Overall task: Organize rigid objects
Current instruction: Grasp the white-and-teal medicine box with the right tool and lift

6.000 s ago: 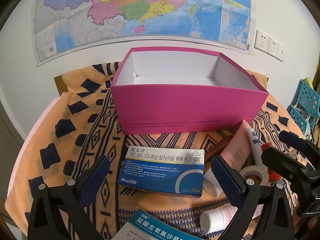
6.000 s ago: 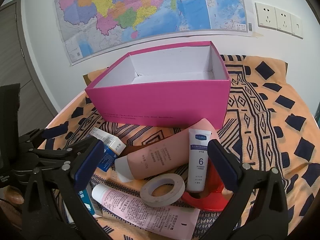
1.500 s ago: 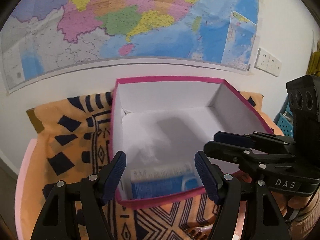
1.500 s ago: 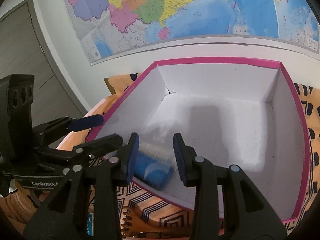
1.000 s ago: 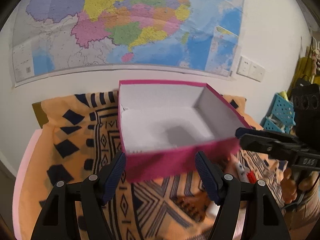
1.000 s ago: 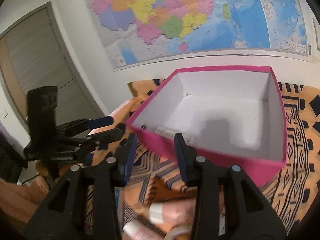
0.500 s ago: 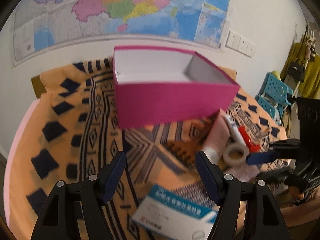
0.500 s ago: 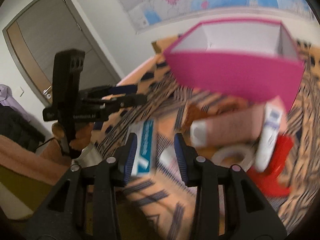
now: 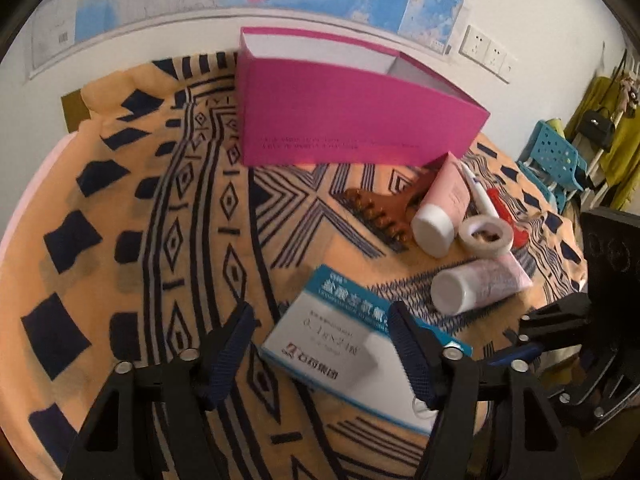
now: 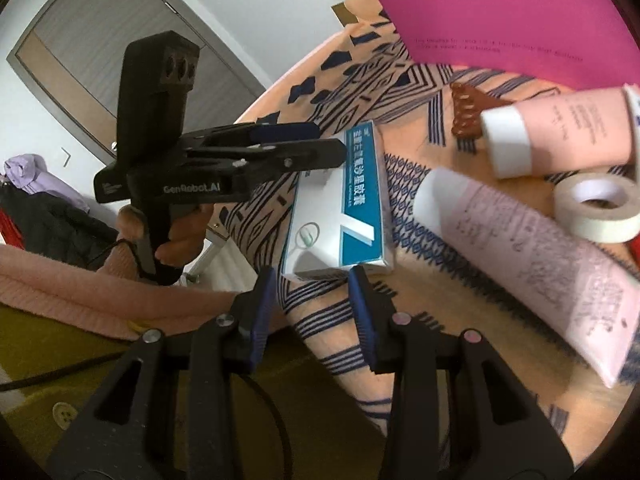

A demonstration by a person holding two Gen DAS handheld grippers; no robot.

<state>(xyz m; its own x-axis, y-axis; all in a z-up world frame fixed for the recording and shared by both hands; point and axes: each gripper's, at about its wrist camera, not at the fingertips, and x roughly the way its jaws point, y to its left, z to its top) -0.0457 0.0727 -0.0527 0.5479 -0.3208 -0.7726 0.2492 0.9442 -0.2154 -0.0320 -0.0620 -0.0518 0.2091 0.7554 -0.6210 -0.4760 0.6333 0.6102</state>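
Left wrist view: left hand-held gripper is hanging over the white-and-blue medicine box, jaws just closing in but pads not touching it. Box is lying flat near the tabletop's front edge; pink box is sitting toward the back edge.

Right wrist view: right hand-held gripper is hovering partly open, empty, just short of the same medicine box's end. Pink tubes, tape roll are lying beside it.
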